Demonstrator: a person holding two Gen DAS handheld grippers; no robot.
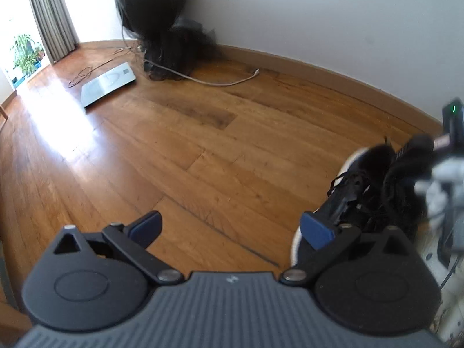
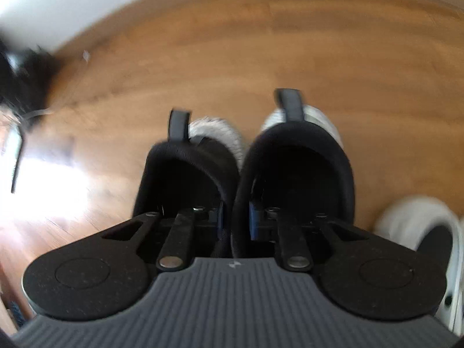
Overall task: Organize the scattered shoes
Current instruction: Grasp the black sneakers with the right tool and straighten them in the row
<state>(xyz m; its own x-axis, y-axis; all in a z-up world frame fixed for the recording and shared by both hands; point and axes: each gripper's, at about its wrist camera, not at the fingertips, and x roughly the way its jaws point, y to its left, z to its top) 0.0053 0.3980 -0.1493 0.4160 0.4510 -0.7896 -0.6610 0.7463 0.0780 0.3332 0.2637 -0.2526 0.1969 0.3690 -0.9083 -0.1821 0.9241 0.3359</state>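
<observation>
A pair of black sneakers with white soles (image 2: 290, 156) stands side by side, heels away from the camera. My right gripper (image 2: 237, 220) is shut on their two touching inner collars, one blue pad inside each shoe. The left wrist view shows the same pair (image 1: 374, 185) at the right, with the right gripper (image 1: 449, 133) above it at the frame edge. My left gripper (image 1: 232, 227) is open over bare wooden floor just left of the pair, with nothing between its fingers. Its right fingertip (image 1: 316, 229) is close to a sneaker's toe. Whether the pair rests on the floor I cannot tell.
A white shoe (image 2: 420, 232) lies right of the held pair. Farther off are a flat scale (image 1: 108, 82), a black draped stand (image 1: 162, 29) against the wall, and a white cable (image 1: 220, 81). Open floor (image 1: 203, 145) spreads ahead of the left gripper.
</observation>
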